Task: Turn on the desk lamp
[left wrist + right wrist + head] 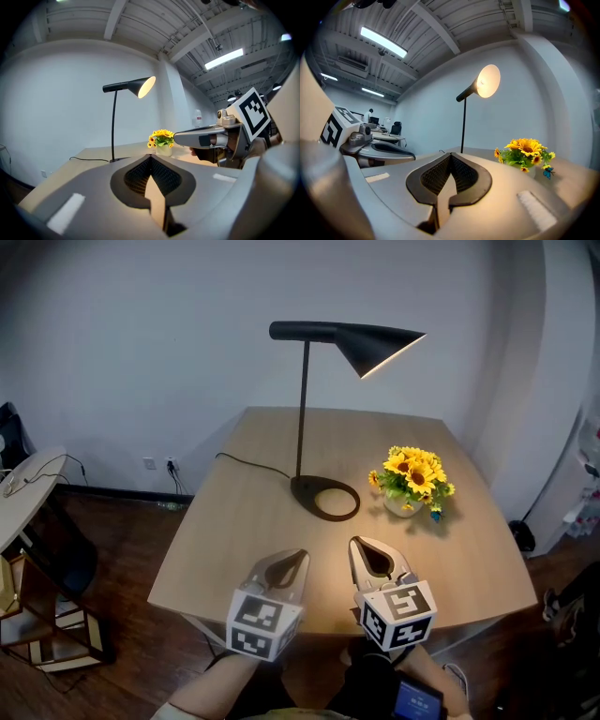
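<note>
A black desk lamp (309, 409) stands mid-table on a ring base (325, 498). Its cone shade (380, 346) glows lit, as also seen on the shade (143, 86) in the left gripper view and the shade (486, 81) in the right gripper view. My left gripper (298, 560) hovers over the table's near edge, shut and empty. My right gripper (360, 547) hangs beside it, shut and empty. Both sit well short of the lamp base. The tips meet in the left gripper (151, 157) and in the right gripper (450, 155).
A pot of yellow flowers (412, 481) stands right of the lamp base on the wooden table (234, 521). The lamp cord (248, 465) runs off the left edge toward a wall socket. A side desk (23, 488) and wooden frame stand at the left.
</note>
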`<control>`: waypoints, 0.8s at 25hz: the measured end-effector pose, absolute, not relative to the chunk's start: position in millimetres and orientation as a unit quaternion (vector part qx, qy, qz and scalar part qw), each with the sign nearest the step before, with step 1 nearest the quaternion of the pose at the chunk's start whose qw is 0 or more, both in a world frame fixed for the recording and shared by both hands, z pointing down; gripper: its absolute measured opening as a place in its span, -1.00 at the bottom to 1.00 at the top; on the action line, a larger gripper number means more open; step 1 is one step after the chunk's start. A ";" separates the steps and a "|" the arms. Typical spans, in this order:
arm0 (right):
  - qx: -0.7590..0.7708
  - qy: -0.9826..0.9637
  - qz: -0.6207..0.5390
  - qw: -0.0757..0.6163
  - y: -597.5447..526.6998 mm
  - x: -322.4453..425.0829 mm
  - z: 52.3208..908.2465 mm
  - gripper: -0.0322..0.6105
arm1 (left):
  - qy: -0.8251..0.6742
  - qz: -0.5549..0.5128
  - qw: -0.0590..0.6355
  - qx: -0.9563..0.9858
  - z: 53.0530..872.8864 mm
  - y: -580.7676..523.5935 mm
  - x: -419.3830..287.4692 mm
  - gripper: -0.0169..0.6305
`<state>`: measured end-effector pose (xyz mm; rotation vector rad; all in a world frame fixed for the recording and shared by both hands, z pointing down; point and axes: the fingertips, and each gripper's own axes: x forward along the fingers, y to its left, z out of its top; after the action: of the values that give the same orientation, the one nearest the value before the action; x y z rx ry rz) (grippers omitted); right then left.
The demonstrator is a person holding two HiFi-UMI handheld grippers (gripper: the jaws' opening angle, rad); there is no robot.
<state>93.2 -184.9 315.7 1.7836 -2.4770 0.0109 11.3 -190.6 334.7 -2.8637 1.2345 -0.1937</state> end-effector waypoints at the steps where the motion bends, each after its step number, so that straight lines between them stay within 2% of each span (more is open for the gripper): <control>1: 0.582 -0.812 0.004 0.045 -179.3 92.2 315.5 -0.90 | 0.398 -0.059 0.009 -0.916 334.2 -184.6 8.3 -0.96; 20: 0.571 -0.819 0.030 0.048 -85.2 97.3 333.9 -0.90 | 0.372 -0.055 0.032 -0.926 334.9 -84.5 10.8 -0.96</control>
<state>97.3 -85.2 333.9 1.7419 -2.4963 0.0924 10.8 -84.5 334.9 -2.8517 1.1452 -0.1706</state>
